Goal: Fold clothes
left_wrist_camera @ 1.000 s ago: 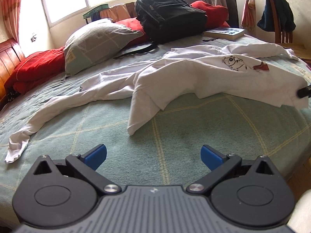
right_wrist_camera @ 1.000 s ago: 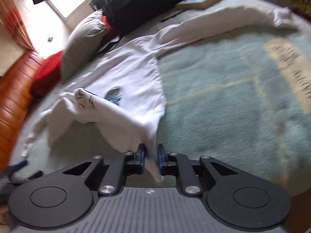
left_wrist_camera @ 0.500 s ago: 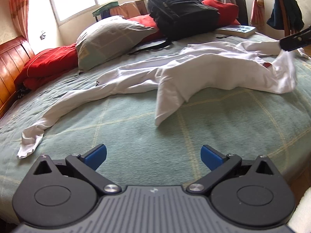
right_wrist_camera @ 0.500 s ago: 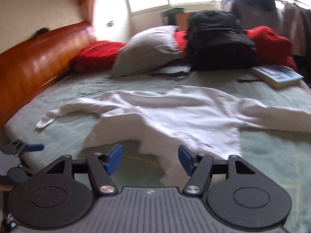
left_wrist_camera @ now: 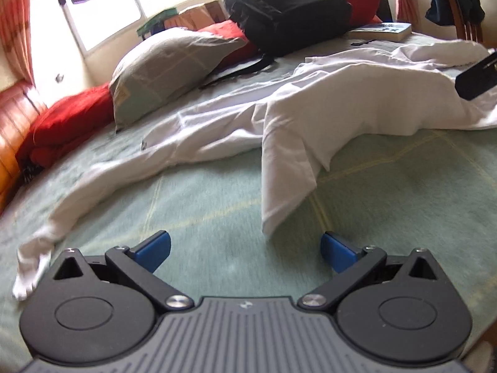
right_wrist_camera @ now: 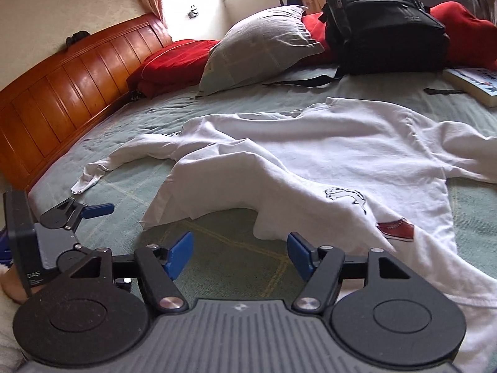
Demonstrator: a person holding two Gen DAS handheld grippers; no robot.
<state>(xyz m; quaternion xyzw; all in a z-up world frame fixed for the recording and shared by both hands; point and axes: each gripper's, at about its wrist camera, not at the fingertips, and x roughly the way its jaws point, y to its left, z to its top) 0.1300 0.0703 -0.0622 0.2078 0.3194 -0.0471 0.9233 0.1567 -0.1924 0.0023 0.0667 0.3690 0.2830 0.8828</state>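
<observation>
The left wrist view is smeared with motion blur along its lower edge, so the cuff of the white shirt (left_wrist_camera: 326, 118) near the left tool (left_wrist_camera: 245, 250) is hard to read there. The shirt's far sleeve runs out of the right wrist view at the right edge, and its near hem slips under the right tool's (right_wrist_camera: 237, 255) body, hidden from there on. A small drawing and a red shoe print show on the shirt's front; the drawing is too creased to make out fully.

The shirt lies crumpled and spread across the green bed (right_wrist_camera: 223, 248), below the grey pillow (right_wrist_camera: 257, 46) and the black backpack (right_wrist_camera: 385, 21). One long sleeve trails away from the pillow's side toward the wooden headboard (right_wrist_camera: 62, 93). A book (right_wrist_camera: 472, 85) sits on the bed just beside the backpack.

Left tool: blue pads wide apart, nothing between them, only bare bed cover; a folded corner of the shirt hangs just ahead of its right pad. Right tool: also spread wide and empty, with a raised fold of the shirt just ahead of its pads and cloth running past its right finger. From the right wrist view the left tool appears low at the left edge, clear of the shirt.
</observation>
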